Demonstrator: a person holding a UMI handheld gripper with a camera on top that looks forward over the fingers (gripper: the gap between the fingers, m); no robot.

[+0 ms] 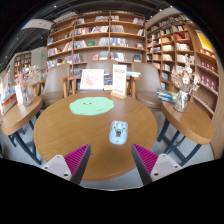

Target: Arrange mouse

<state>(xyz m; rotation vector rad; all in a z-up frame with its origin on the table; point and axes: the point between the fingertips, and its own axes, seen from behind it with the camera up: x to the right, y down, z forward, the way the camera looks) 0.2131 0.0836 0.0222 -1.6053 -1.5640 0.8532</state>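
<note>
A pale grey mouse (118,131) lies on the round wooden table (60,135), just ahead of my fingers and a little right of the midline. A light green mouse mat (92,104) lies farther back near the table's middle. My gripper (111,158) is open and empty, raised above the table's near edge. Its magenta pads (77,157) stand wide apart on either side, and the mouse is beyond them, not between them.
Two signs or books (92,79) stand upright at the table's far edge. Chairs (147,85) stand around the table. Side tables (193,118) flank it left and right, with flowers (185,78) on the right one. Bookshelves (100,40) line the back walls.
</note>
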